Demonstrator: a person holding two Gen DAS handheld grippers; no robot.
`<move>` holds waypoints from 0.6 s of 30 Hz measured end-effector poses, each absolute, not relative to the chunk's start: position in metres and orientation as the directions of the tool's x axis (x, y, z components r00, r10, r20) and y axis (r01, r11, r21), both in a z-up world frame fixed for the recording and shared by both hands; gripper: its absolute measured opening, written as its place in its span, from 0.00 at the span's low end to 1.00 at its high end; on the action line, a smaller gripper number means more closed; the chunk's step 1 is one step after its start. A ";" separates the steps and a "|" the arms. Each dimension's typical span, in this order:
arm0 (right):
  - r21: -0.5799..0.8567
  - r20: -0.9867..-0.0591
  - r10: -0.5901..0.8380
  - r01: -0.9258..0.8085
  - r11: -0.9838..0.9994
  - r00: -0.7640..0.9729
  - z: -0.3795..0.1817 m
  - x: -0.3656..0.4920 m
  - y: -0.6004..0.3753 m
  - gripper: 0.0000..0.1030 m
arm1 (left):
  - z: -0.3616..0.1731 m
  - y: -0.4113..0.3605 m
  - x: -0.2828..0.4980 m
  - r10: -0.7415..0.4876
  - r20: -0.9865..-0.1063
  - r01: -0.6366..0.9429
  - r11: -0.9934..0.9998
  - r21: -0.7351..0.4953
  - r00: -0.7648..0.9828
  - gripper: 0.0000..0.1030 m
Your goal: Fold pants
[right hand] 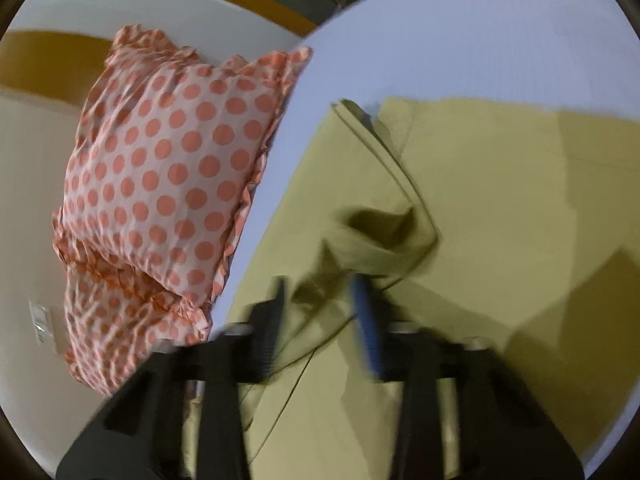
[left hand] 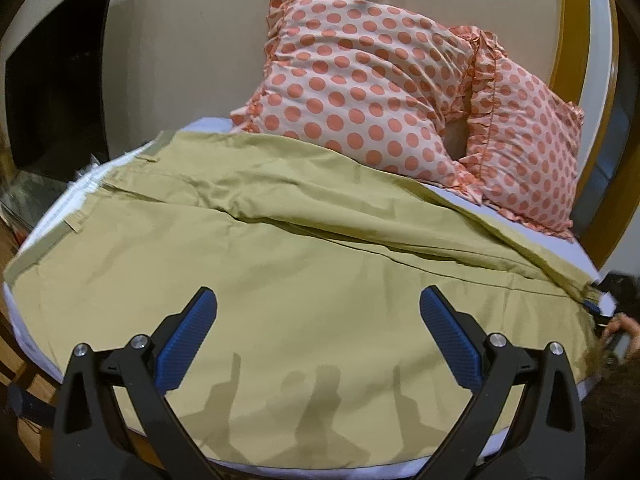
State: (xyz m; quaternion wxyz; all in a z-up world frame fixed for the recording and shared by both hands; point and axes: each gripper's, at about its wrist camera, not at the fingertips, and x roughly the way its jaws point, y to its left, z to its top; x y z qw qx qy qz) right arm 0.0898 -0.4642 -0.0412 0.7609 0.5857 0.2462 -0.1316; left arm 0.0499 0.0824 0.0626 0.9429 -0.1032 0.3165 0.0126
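Note:
Khaki pants [left hand: 248,272] lie spread across a bed with a pale sheet [left hand: 560,236], waistband at the left, one leg folded over the other. My left gripper [left hand: 318,304] is open and empty, just above the near leg's cloth. In the right wrist view, my right gripper [right hand: 320,304] is blurred; its fingers [right hand: 366,320] stand a little apart with a bunched fold of the pants [right hand: 480,208] between them, near the leg end. The right gripper also shows at the far right of the left wrist view [left hand: 600,306], at the pants' hem.
Two pink pillows with orange dots [left hand: 360,80] [right hand: 168,168] lean against the beige wall behind the pants. A dark opening [left hand: 56,80] is at the left. A wooden frame [left hand: 576,40] runs along the right. The bed's near edge [left hand: 280,470] is below my left gripper.

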 end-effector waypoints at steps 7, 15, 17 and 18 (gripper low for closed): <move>0.809 -0.562 0.129 0.511 0.290 0.817 -0.042 0.067 -0.469 0.08 | 0.061 0.097 0.055 -0.136 -0.588 -0.082 0.941 -0.329 0.797 0.98; 0.790 -0.576 0.076 0.530 0.309 0.814 -0.019 0.076 -0.441 0.66 | 0.061 0.083 0.052 -0.153 -0.591 -0.038 0.954 -0.298 0.792 0.98; 0.764 -0.600 0.030 0.561 0.317 0.800 -0.015 0.084 -0.434 0.70 | 0.061 0.082 0.050 -0.148 -0.588 -0.034 0.957 -0.287 0.795 0.98; 0.754 -0.608 0.016 0.571 0.324 0.794 -0.014 0.086 -0.432 0.70 | 0.061 0.082 0.049 -0.144 -0.588 -0.034 0.959 -0.281 0.796 0.98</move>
